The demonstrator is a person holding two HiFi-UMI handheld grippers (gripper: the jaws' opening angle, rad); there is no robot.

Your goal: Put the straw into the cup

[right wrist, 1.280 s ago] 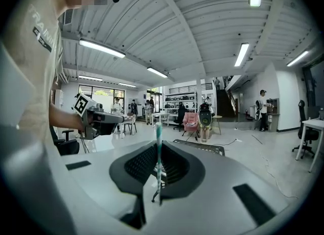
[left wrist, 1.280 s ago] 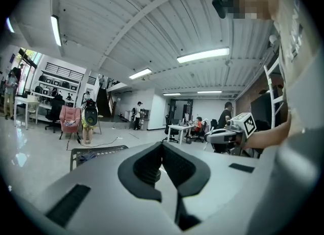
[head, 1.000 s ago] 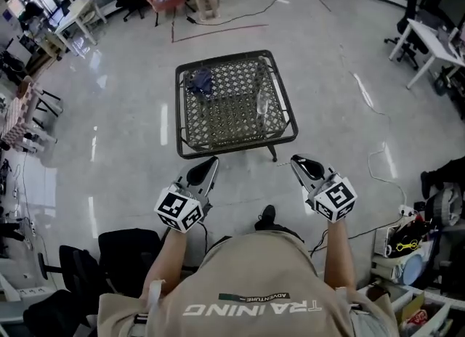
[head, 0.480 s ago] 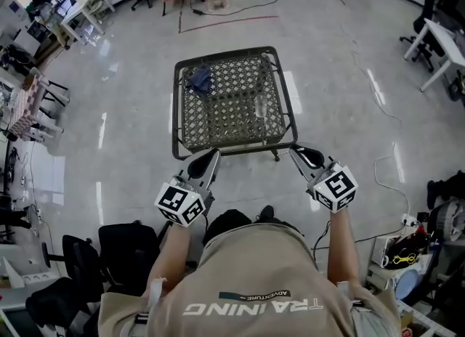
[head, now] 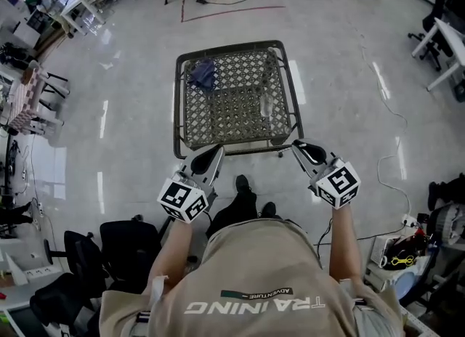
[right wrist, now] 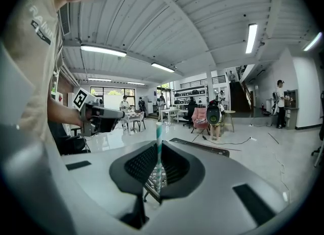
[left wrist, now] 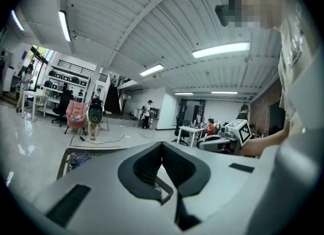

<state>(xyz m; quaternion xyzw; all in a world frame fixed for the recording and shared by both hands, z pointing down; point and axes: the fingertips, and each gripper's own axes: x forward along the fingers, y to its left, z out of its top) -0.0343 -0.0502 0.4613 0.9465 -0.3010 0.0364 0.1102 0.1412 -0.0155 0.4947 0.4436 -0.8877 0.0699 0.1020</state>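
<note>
A clear cup (head: 266, 103) stands near the right side of a low table with a woven top (head: 232, 121). A teal-and-white striped straw (right wrist: 158, 150) stands upright between the pads of my right gripper (right wrist: 158, 153), which is shut on it. In the head view the right gripper (head: 300, 147) hovers just short of the table's near right corner. My left gripper (head: 212, 155) is by the near edge on the left, its jaws closed together with nothing between them (left wrist: 162, 148). The straw is too thin to make out in the head view.
A dark blue cloth (head: 203, 74) lies at the table's far left corner. Shiny floor surrounds the table, with cables (head: 385, 103) on the right. Black chairs (head: 127, 245) stand behind me on the left. Desks and people fill the far part of the room.
I have stepped toward the table. Both grippers moved forward together and now sit at its near edge. The straw stays held in the right gripper.
</note>
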